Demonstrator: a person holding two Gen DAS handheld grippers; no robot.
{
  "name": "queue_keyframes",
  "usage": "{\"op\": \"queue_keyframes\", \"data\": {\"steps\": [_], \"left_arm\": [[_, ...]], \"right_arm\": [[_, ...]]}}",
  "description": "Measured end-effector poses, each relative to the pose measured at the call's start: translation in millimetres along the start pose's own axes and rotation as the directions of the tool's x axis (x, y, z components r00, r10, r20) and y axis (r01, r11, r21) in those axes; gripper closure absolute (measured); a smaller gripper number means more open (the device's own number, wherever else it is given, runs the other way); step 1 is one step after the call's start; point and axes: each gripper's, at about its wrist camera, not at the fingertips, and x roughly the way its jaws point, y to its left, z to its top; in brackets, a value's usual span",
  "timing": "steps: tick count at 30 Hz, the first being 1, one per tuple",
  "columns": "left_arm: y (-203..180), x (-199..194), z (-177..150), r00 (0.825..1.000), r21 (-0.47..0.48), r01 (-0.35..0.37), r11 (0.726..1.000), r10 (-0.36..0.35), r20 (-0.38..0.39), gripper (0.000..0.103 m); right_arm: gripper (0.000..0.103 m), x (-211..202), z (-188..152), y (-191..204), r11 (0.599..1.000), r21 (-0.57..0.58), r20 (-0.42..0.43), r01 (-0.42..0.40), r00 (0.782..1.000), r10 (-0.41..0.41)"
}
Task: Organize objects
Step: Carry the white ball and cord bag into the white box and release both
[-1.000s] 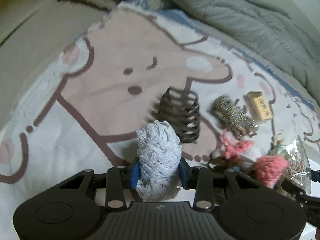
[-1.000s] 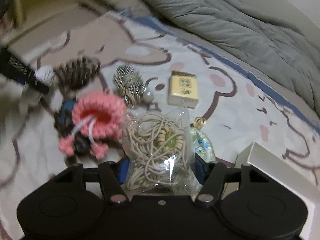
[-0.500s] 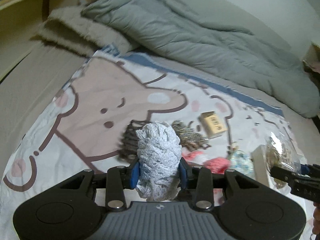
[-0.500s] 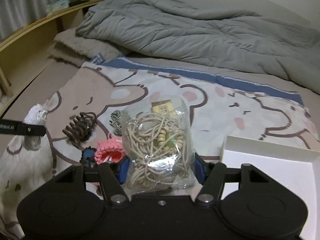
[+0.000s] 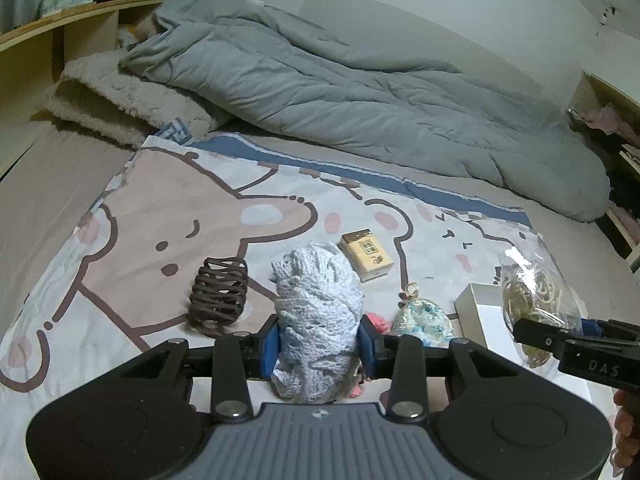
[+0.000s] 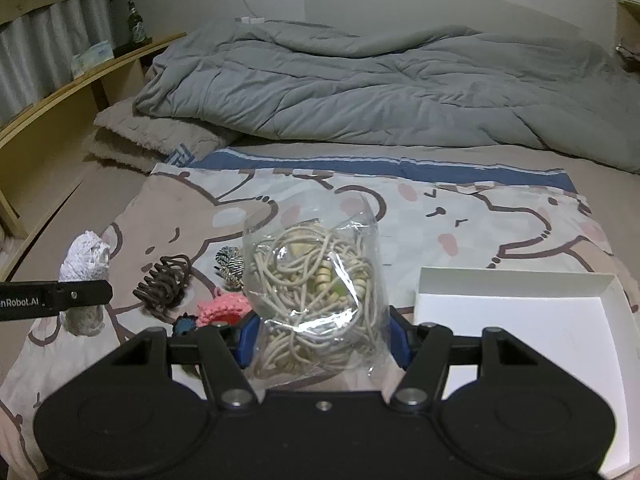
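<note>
Left gripper [image 5: 319, 341]: blue pads clamped on a pale blue crocheted scrunchie [image 5: 318, 312], held above the cartoon-bear blanket [image 5: 168, 196]; its long axis runs upright between the pads, the top bulging above them, the lower end hidden behind the gripper body.

Right gripper [image 6: 322, 342]: closed on a clear plastic bag of beige cord hair ties [image 6: 316, 280], standing upright, open top pointing away from the camera; the bottom is cut off by the gripper body.

White box [image 6: 516, 320]: open, on the blanket to the right of the bag; its near edge is hidden.

On the blanket: brown claw clip [image 5: 218, 296], lying on its side; small yellow carton [image 5: 366, 254]; zebra-striped clip [image 6: 231, 266], partly hidden; pink crocheted item [image 6: 224, 308] and a blue item [image 6: 185, 324], possibly scrunchies, largely blocked; glittery pouch [image 5: 420, 316].

Grey duvet [image 5: 340, 92] behind.
</note>
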Motion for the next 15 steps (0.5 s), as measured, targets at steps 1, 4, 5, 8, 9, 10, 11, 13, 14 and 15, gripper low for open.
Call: {"op": "queue_keyframes", "data": {"steps": [1, 4, 5, 8, 9, 10, 11, 13, 14, 15], "left_arm": [[-2.9, 0.2, 0.1, 1.0, 0.006, 0.0, 1.0, 0.0, 0.002, 0.063], [-10.2, 2.5, 0.6, 1.0, 0.021, 0.004, 1.0, -0.004, 0.007, 0.063], [-12.9, 3.7, 0.5, 1.0, 0.023, 0.006, 1.0, -0.007, 0.007, 0.063], [-20.3, 6.5, -0.1, 1.0, 0.029, 0.017, 0.999, -0.018, 0.005, 0.063], [-23.3, 7.4, 0.3, 1.0, 0.033, 0.022, 0.999, -0.023, 0.006, 0.063], [-25.9, 7.9, 1.4, 1.0, 0.036, 0.026, 0.999, -0.026, 0.006, 0.062], [-29.0, 8.3, 2.1, 1.0, 0.04, 0.03, 0.999, -0.03, 0.008, 0.062], [-35.2, 9.8, 3.0, 1.0, 0.046, 0.03, 0.998, -0.03, 0.008, 0.062], [-38.6, 11.7, 3.4, 1.0, 0.054, 0.028, 0.998, -0.028, 0.004, 0.062], [-42.2, 13.6, 3.9, 1.0, 0.063, 0.028, 0.998, -0.028, 0.001, 0.062]], "right_arm": [[0.04, -1.4, -0.4, -1.1, 1.0, 0.003, 0.004, 0.003, 1.0, -0.003], [0.04, -5.1, -1.8, -5.8, 1.0, 0.011, 0.016, 0.014, 1.0, -0.015], [0.04, -6.2, -2.4, -7.1, 1.0, 0.012, 0.021, 0.02, 1.0, -0.02], [0.04, -8.0, -1.9, -12.0, 1.0, 0.019, 0.025, 0.013, 1.0, -0.014], [0.04, -8.6, -1.5, -13.9, 1.0, 0.023, 0.027, 0.012, 1.0, -0.012], [0.04, -9.3, -1.9, -14.3, 1.0, 0.022, 0.028, 0.016, 0.999, -0.016], [0.04, -9.7, -1.8, -14.6, 1.0, 0.017, 0.031, 0.022, 0.999, -0.023], [0.04, -10.5, -1.6, -16.4, 1.0, 0.008, 0.034, 0.03, 0.999, -0.03], [0.04, -10.5, -1.3, -17.9, 0.999, 0.007, 0.035, 0.031, 0.999, -0.031], [0.04, -10.5, -0.9, -20.2, 0.999, 0.008, 0.036, 0.032, 0.999, -0.032]]}}
